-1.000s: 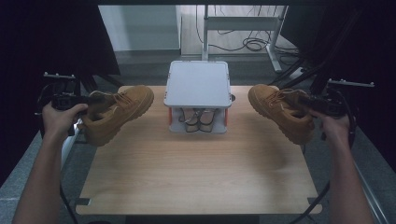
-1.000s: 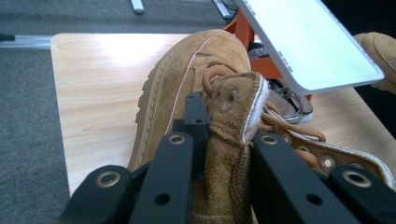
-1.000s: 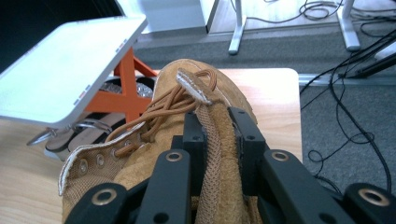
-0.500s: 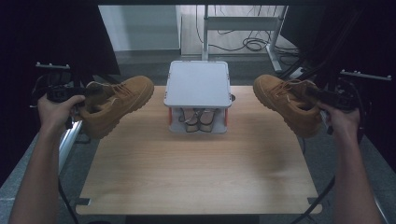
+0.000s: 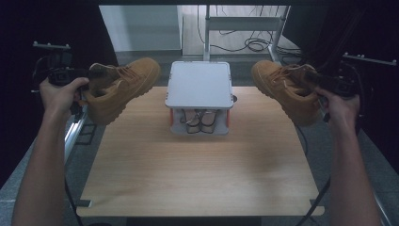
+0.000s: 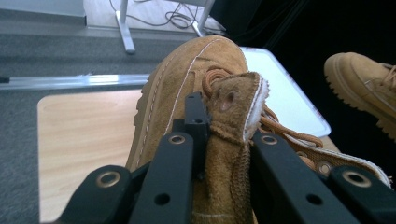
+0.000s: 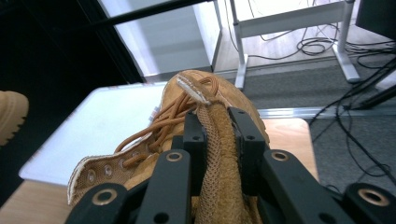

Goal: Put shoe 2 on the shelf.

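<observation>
Left gripper (image 6: 224, 154): jaws clamped on the tongue of the left boot (image 6: 196, 84), pads pressing the suede from both sides. Boot hangs off my jaws, toe pointing away from me, laces (image 6: 285, 130) loose on the far side of the tongue.

Right gripper (image 7: 217, 140): same grip, jaws pinched on the tongue of the right boot (image 7: 210, 93), the padded edge standing up between the pads. Its eyelet flap (image 7: 98, 172) flops open to one side, laces spilling out.

From the high view: left gripper (image 5: 77, 75) sits at the left edge of the table (image 5: 197, 174), left boot (image 5: 120, 87) held clear of the surface, tilted, toe toward the middle. Right gripper (image 5: 324, 82) mirrors it at the right edge, right boot (image 5: 287, 89) also off the table, toe inward and sole angled down. My forearms come in from the bottom on both sides.

Between the boots, toward the table's back edge, stands a rack (image 5: 200, 101) with a white flat top, well apart from either boot. A pair of sandals (image 5: 197, 120) sits on its lower level; I can't make out details.

Past the table: grey floor, a metal stand (image 5: 244, 23) and cables (image 5: 249, 44) on the ground.
</observation>
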Demonstrator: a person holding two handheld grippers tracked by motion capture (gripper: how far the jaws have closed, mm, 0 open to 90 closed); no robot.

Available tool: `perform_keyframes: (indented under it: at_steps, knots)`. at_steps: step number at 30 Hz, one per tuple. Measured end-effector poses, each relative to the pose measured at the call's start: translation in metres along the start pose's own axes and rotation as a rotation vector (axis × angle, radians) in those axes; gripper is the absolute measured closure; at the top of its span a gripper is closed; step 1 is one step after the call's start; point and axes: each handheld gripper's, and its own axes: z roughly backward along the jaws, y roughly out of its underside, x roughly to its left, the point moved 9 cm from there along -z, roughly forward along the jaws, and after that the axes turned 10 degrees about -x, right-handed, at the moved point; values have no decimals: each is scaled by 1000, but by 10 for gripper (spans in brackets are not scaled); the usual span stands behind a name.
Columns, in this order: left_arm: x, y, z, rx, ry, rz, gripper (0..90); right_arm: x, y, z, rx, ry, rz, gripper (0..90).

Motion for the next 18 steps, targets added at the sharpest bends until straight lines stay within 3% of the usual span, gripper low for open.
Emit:
perform_keyframes:
  at_steps: [5,12,18]
  knots:
    - [-14,-13,-17,-18,11,24,823,20,-9,-14,-17,-7,-26,785]
    - [-37,-24,-53,-18,25,59,823,51,-18,-37,-25,6,-47,784]
    - [-47,-31,-81,-15,22,102,822,75,-21,-61,-24,5,-75,783]
